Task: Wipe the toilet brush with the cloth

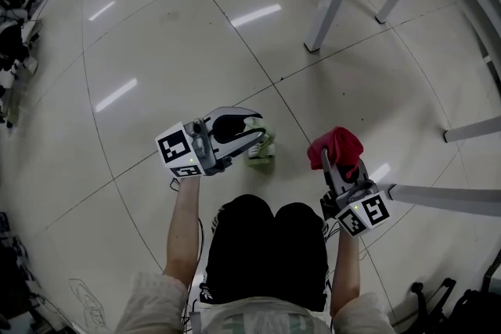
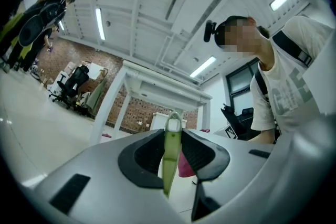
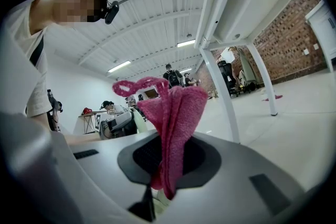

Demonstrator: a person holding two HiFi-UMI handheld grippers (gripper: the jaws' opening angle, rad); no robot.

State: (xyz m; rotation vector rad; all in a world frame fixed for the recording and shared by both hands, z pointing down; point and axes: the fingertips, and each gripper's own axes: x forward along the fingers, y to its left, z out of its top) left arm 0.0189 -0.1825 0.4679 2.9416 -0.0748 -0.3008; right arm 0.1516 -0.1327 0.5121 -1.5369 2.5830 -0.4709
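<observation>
My left gripper (image 1: 252, 131) is pinching the thin green handle of the toilet brush (image 2: 169, 165), which runs straight up between its pads. In the head view the brush's pale green lower end sits down by the tiled floor (image 1: 141, 59), just ahead of the person's knees (image 1: 266, 223); I cannot tell whether it touches. My right gripper (image 1: 335, 162) is clamped on the pink cloth (image 3: 176, 128), which is bunched and sticks out past the jaws. Cloth and brush are near each other but apart.
</observation>
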